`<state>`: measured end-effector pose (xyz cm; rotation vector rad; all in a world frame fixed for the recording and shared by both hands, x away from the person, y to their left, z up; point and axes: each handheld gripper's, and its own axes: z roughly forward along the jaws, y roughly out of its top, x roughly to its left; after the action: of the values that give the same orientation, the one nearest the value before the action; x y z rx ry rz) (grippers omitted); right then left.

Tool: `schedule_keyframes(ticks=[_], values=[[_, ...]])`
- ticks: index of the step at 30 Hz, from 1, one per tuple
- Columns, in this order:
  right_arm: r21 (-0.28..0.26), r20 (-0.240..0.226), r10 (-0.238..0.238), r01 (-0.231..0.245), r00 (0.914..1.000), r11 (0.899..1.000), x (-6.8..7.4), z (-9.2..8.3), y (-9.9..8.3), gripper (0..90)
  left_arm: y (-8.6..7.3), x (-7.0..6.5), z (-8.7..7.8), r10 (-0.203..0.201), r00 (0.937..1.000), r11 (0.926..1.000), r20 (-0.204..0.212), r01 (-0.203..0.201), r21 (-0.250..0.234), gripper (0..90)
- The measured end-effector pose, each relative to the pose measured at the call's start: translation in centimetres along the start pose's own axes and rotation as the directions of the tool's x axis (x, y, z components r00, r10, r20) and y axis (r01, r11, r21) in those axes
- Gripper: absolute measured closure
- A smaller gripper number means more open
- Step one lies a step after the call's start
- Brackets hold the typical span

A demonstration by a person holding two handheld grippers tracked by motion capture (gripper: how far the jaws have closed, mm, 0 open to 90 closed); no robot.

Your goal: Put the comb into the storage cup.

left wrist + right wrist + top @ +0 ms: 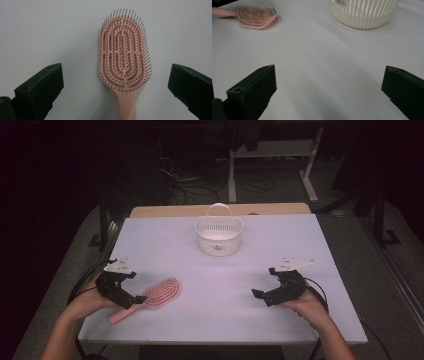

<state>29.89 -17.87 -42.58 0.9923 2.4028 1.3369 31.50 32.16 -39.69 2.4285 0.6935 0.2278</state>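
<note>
Spanning most of the high view, the white rectangular table (220,285) carries two things. At its far middle stands the round white slatted plastic basket (218,236) with an upright hoop handle. At the near left lies the flat pink plastic hairbrush (156,296), bristles up, handle pointing toward the near left edge. The left gripper (131,299) sits over that handle, jaws wide apart with the brush head lying between and beyond them in the left gripper view, nothing clamped. The right gripper (260,295) waits at the near right, well apart from both things, jaws likewise spread and empty. If the left jaws close on the bristled head instead of the handle, the brush would likely tilt or slip out.
</note>
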Motion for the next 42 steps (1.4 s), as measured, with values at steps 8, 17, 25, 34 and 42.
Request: schedule_keyframes(ticks=[8, 17, 25, 34, 42], values=[[0.001, 0.000, -0.001, 0.001, 1.0000, 1.000, 0.0, 0.0, 0.0, 0.0, -0.2, -0.1, 0.3, 0.006, 0.9999, 0.9988, 0.009, -0.007, 0.048, 0.0], [0.001, 0.000, 0.000, 0.000, 1.0000, 1.000, 0.0, 0.0, 0.0, 0.0, -0.3, -0.2, 0.8, 0.012, 0.9998, 0.9947, 0.015, -0.014, 0.102, 0.0], [0.000, 0.001, 0.000, 0.000, 1.0000, 1.000, 0.0, 0.0, 0.0, 0.0, -0.5, -0.2, 1.2, 0.003, 0.9998, 0.9887, 0.021, -0.006, 0.150, 0.0], [-0.001, 0.001, -0.001, 0.001, 1.0000, 1.000, 0.0, 0.0, 0.0, 0.0, -0.6, -0.3, 1.6, -0.006, 0.9998, 0.9803, 0.020, 0.002, 0.198, 0.1], [-0.001, 0.001, -0.001, 0.001, 1.0000, 1.000, 0.0, 0.0, 0.0, 0.0, -0.6, -0.3, 1.8, -0.014, 0.9997, 0.9736, 0.021, 0.009, 0.228, 0.4]])
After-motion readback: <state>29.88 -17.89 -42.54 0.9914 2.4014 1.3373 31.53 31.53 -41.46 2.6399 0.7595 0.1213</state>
